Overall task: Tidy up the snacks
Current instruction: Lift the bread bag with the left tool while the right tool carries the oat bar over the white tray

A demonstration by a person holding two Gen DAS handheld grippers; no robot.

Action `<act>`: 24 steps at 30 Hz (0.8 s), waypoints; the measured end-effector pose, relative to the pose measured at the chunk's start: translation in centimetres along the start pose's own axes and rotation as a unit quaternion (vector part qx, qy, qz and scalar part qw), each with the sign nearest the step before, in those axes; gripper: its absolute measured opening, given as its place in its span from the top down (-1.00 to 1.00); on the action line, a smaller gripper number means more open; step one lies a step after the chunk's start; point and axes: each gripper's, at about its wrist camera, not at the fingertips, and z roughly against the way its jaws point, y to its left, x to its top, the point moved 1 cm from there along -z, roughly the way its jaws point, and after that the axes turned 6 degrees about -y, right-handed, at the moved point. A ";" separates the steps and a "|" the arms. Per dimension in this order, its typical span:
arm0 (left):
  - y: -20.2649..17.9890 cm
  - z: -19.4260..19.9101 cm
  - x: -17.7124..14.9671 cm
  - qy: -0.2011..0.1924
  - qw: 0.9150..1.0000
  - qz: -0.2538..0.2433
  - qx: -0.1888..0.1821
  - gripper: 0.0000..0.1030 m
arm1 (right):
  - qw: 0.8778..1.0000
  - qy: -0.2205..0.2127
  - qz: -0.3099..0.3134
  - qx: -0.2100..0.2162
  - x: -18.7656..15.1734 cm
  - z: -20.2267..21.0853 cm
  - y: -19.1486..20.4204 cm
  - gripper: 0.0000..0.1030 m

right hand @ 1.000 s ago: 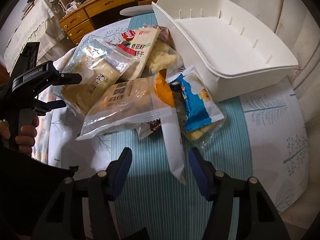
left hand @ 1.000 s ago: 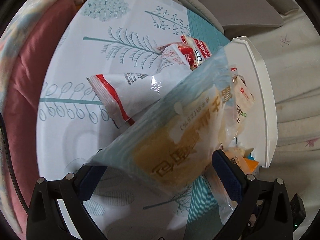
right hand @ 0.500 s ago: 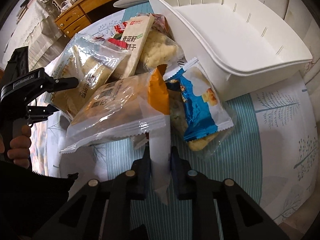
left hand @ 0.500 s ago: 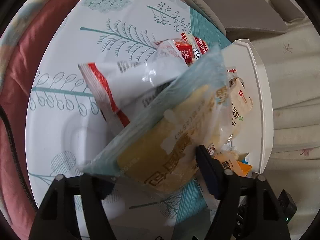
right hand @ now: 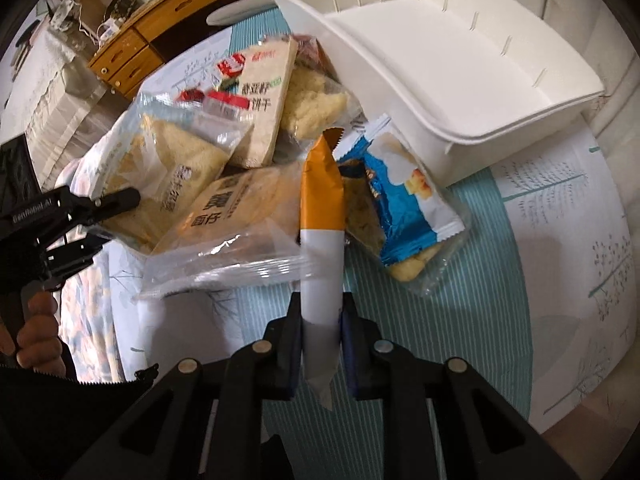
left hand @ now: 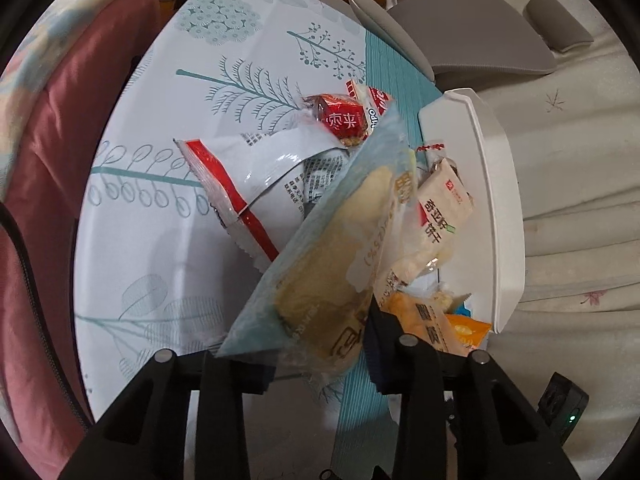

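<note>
I have a packet in each hand. My left tongs (left hand: 320, 354) have just been closing and now pinch the bottom end of a clear bread bag (left hand: 340, 264), which stands up on a slant out of the snack pile. My right tongs (right hand: 320, 354) are shut narrow on the white tail of an orange-and-white packet (right hand: 322, 216), its orange end rising above the rest.

The pile sits on the surface (right hand: 460, 320), on the teal striped runner, just beside the white bin (right hand: 460, 92), which looks bare inside. Still in the heap: a blue packet (right hand: 404, 200) touching the bin's wall, a clear cake bag (right hand: 240, 216) under the orange packet, a cracker pack (right hand: 264, 96) behind, and a red-and-white wrapper (left hand: 256, 176) with a small red sweet (left hand: 344, 120) seen from my left.

All of this should be light, soft and slick. The film crinkles and slides, so I'd hold by the crimped seam or a flat end, never across the middle, since I'd guess the bread would squash and the crackers snap. The bread bag is puffy and could swivel in a narrow pinch, so I'd carry it slowly and low. The orange packet is thin and floppy; it will dangle, and I'd let it hang straight before lowering it into the bin
</note>
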 end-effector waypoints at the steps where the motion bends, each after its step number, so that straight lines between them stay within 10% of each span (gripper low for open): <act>1: -0.1 0.3 -0.1 -0.001 1.000 -0.003 0.000 0.41 | 1.000 -0.005 -0.002 0.000 0.0 0.4 0.1 0.67; 24: -4.5 11.8 -4.3 -0.089 0.994 -0.060 -0.020 0.51 | 0.989 -0.110 0.072 0.072 -0.4 9.4 3.4 0.67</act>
